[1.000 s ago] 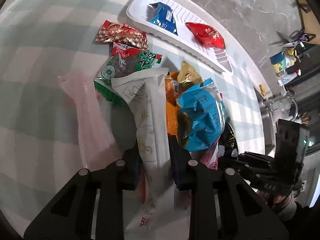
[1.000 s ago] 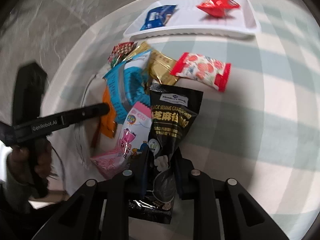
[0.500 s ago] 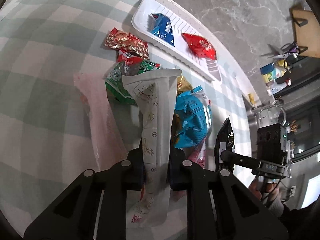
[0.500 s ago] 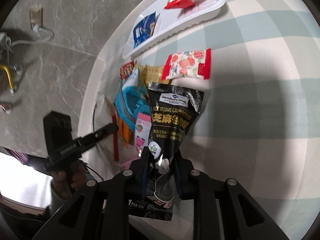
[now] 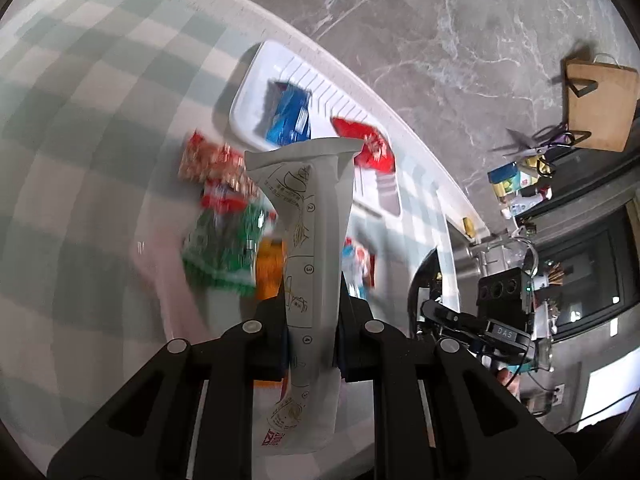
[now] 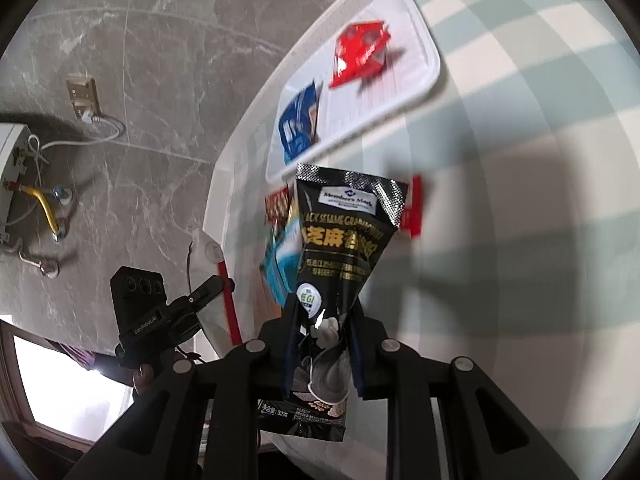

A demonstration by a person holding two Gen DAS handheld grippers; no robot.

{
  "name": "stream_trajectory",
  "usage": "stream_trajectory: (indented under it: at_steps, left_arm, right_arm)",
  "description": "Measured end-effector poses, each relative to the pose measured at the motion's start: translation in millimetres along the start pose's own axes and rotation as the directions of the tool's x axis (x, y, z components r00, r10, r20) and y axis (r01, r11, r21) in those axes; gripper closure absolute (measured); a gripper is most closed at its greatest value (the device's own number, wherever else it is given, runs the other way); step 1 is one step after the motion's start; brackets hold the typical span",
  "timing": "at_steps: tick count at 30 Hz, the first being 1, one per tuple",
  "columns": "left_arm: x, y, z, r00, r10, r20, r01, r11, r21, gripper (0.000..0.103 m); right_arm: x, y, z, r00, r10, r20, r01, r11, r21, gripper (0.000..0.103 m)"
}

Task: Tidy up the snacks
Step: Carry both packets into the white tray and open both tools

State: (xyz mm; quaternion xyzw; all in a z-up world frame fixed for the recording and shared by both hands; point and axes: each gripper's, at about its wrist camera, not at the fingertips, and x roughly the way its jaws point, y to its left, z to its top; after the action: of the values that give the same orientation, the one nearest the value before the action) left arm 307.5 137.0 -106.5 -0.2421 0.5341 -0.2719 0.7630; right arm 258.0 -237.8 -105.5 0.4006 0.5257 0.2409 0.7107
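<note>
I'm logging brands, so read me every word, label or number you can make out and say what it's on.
"Member's Mark", "ACK SESAME GRA…", "EGI", "32": black packet in right tongs.
Circled "2", "3", "4": white packet in left tongs.
"DAS": right tongs' housing.
"GenRobot.AI": left tongs' housing, barely legible.
Chinese print and tray snacks: unreadable.

A home kitchen: marble wall [image 5: 440, 40], hanging cutting board [image 5: 600, 104], scissors [image 5: 532, 146]

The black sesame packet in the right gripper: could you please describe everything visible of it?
The black sesame packet is a glossy black pouch with a silvery crimped top edge, a white Member's Mark label, gold lettering and a round green-and-white sticker. The right gripper has its jaws shut on its lower half, holding it upright, raised off the checked tablecloth.
</note>
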Motion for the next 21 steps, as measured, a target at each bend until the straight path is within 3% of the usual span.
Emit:
stream_trajectory:
  at_steps: [9, 21]
  left_arm:
    - [14, -11, 76, 1.0, 0.029, 0.002, -0.029, 0.998, 0.048, 0.088]
    - [82, -17, 177, 0.991, 0.13, -0.039, -0.124, 0.985, 0.123, 0.088]
  right_arm:
    - [0, 14, 53, 0.998, -0.021, 0.059, 0.024, 0.998, -0.054, 0.079]
    - [47, 48, 137, 0.997, -0.064, 0.045, 0.071, 0.984, -0.161, 0.079]
